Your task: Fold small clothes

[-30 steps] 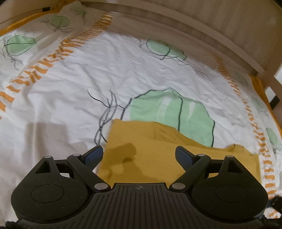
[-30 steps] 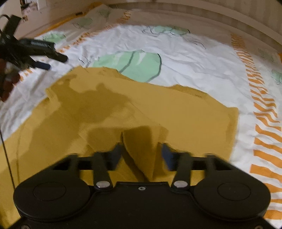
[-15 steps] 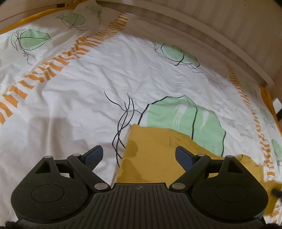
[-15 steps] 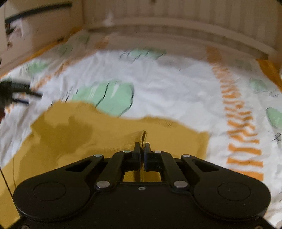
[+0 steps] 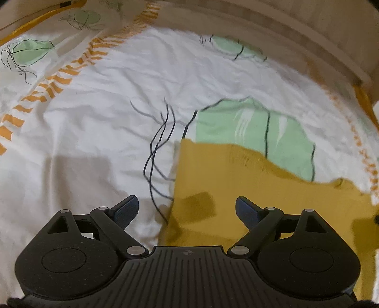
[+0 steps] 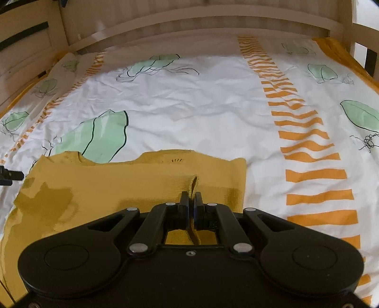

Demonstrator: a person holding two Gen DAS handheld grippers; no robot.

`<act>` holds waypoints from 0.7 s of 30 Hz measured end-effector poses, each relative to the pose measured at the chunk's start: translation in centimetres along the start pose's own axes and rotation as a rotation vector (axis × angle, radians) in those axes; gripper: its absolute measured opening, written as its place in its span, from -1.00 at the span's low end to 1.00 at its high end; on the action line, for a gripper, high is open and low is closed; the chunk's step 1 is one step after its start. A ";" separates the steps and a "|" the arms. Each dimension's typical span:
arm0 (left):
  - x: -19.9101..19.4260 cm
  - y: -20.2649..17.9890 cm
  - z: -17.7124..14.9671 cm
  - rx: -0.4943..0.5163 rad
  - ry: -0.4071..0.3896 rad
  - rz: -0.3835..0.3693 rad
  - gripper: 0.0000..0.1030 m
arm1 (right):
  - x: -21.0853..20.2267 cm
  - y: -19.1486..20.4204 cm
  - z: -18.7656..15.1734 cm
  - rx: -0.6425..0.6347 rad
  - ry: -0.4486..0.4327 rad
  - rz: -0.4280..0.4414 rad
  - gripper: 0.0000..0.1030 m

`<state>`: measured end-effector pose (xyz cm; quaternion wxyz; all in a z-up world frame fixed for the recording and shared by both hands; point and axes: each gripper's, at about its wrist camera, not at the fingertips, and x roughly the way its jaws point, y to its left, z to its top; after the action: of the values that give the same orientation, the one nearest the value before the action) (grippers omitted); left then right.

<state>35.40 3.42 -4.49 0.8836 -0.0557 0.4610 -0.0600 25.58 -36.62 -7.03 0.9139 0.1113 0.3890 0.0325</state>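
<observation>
A mustard-yellow garment (image 6: 132, 187) lies flat on the bed, its neckline towards the headboard. My right gripper (image 6: 191, 197) is shut on a pinched ridge of this cloth near the garment's right side. In the left wrist view the same yellow garment (image 5: 248, 187) fills the lower right, and my left gripper (image 5: 187, 207) hovers open over its left edge, one finger above the sheet and the other above the cloth. Nothing sits between the left fingers. The tip of the left gripper (image 6: 9, 176) shows at the far left of the right wrist view.
The bed sheet (image 6: 201, 99) is white with green leaf prints and orange striped bands (image 6: 305, 132). A pale wooden headboard (image 6: 189, 21) runs along the far side, with a side rail (image 6: 26, 47) at the left.
My right gripper closed on a fold of the yellow cloth and carried it across the garment. The left gripper sank a little over the garment's left edge, still open.
</observation>
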 end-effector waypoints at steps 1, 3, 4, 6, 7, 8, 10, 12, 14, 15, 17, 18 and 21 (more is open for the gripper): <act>0.4 0.1 -0.2 -0.001 0.012 0.007 0.73 | -0.1 0.0 0.0 0.000 -0.006 0.000 -0.84; 1.1 0.4 -0.5 -0.008 0.039 0.017 0.73 | -0.5 -0.2 0.2 0.003 -0.035 -0.002 -0.84; 1.5 0.6 -0.7 -0.014 0.055 0.020 0.73 | -0.4 -0.3 0.4 0.000 -0.048 -0.005 -0.84; 2.0 0.6 -1.1 -0.018 0.073 0.028 0.73 | -0.1 -0.7 0.5 -0.012 -0.055 -0.019 -0.84; 2.2 0.5 -1.3 -0.011 0.074 0.036 0.73 | 0.3 -0.9 0.5 -0.010 -0.044 -0.036 -0.84; 2.2 0.3 -1.4 0.002 0.073 0.044 0.73 | 0.8 -1.2 0.3 -0.002 -0.027 -0.062 -0.81; 2.1 0.1 -1.4 0.016 0.074 0.053 0.73 | 1.7 -2.1 -0.2 0.019 0.015 -0.113 -0.75; 2.1 0.2 -1.4 0.011 0.075 0.048 0.73 | 2.0 -3.2 -0.6 0.054 0.039 -0.146 -0.62; 2.2 0.4 -1.5 -0.002 0.078 0.043 0.74 | 1.8 -4.0 -0.7 0.107 0.042 -0.147 -0.62; 2.2 0.5 -1.5 -0.007 0.079 0.042 0.74 | 1.5 -4.4 -0.5 0.134 0.034 -0.137 -0.61; 2.4 0.5 -1.6 -0.006 0.078 0.045 0.74 | 0.9 -4.5 -0.3 0.152 0.012 -0.120 -0.61; 2.4 0.4 -1.7 0.000 0.076 0.049 0.75 | 0.7 -4.3 -0.2 0.147 0.005 -0.117 -0.61; 2.5 0.2 -2.0 0.004 0.058 0.055 0.77 | 0.2 -3.7 -0.1 0.135 -0.009 -0.093 0.03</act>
<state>35.22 3.13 -7.71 0.8713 -0.0396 0.4876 -0.0384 25.57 -40.18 -8.06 0.9065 0.1546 0.3911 -0.0367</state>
